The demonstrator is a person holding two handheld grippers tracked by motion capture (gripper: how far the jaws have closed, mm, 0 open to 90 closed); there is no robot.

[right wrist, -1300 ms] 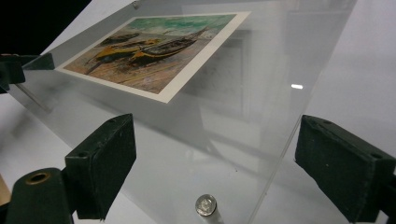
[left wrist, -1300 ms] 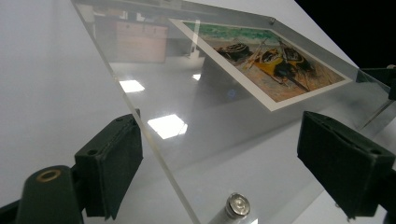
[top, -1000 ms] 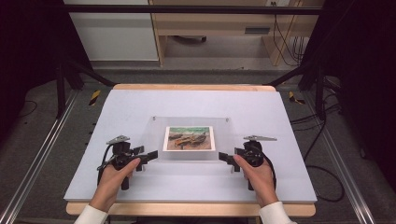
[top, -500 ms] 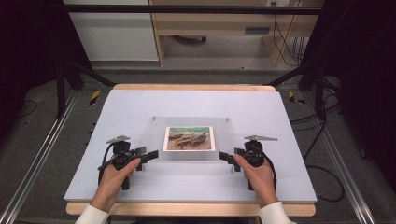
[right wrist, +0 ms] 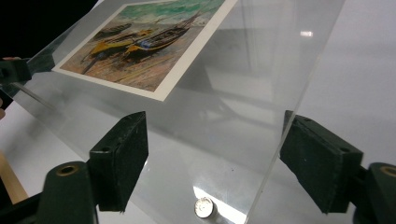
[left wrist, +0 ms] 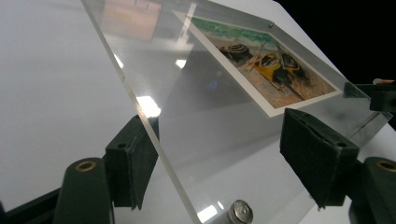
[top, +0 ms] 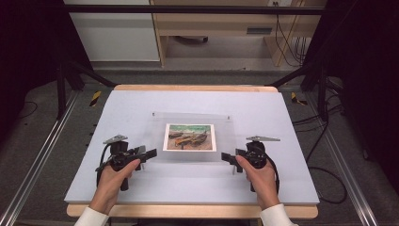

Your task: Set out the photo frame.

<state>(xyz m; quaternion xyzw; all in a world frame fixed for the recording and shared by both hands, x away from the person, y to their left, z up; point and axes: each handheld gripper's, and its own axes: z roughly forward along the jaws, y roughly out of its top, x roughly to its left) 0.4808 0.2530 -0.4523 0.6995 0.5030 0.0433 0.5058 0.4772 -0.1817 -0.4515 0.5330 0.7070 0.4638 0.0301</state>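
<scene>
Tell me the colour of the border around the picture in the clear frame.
White, around the boat picture; clearest in the right gripper view.

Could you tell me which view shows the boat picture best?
The high view: the whole picture lies square and unobstructed. The left gripper view and right gripper view show it close, slanted and cropped at the frame's top.

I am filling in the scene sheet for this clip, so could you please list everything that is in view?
acrylic frame: one, clear, middle of the table.
boat picture: one, yellow, brown and green, inside the frame.
metal studs: silver; one at each near corner by the jaws, two more small at the far corners.
table mat: one, pale lilac-white, covering the tabletop.
wooden tabletop: one, light wood, edges showing around the mat.
left hand-held gripper: one, black, jaws straddling the frame's left edge, closing in but not pressing.
right hand-held gripper: one, black, likewise at the right edge.
</scene>
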